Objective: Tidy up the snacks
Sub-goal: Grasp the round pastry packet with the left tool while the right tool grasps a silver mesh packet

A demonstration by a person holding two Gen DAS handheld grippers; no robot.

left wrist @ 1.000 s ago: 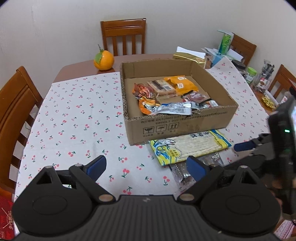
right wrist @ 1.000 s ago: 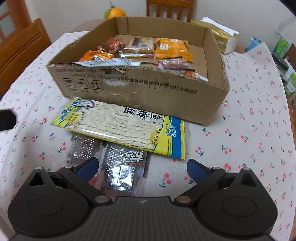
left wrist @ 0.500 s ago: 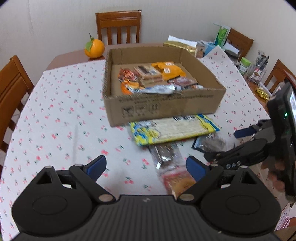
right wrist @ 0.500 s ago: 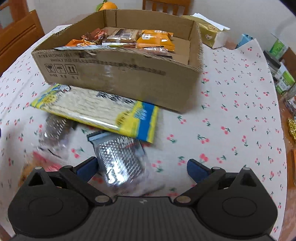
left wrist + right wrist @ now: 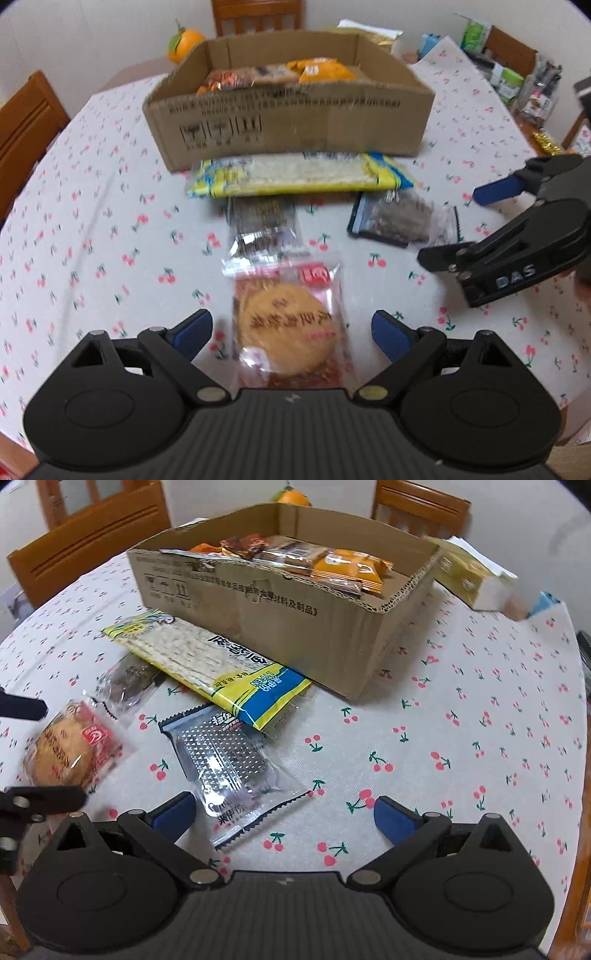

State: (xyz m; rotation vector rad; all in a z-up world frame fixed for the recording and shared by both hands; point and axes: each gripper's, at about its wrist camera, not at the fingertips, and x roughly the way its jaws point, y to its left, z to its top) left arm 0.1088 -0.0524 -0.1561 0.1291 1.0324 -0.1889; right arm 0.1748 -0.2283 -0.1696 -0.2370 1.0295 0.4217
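Clear plastic cookie packet [image 5: 291, 328] light, slippery, cookie inside fragile; lies near table's front edge, between blue pads of your left gripper [image 5: 291, 334], jaws spread. Take by sealed ends, gently. Right gripper [image 5: 284, 814] spread too, over silver packet [image 5: 229, 768]. Cardboard box [image 5: 295, 122] behind.

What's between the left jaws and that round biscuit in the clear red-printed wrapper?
Nothing visible. The left gripper is open with the round biscuit in its clear red-printed wrapper lying flat on the cherry-print tablecloth between the jaws, untouched by either.
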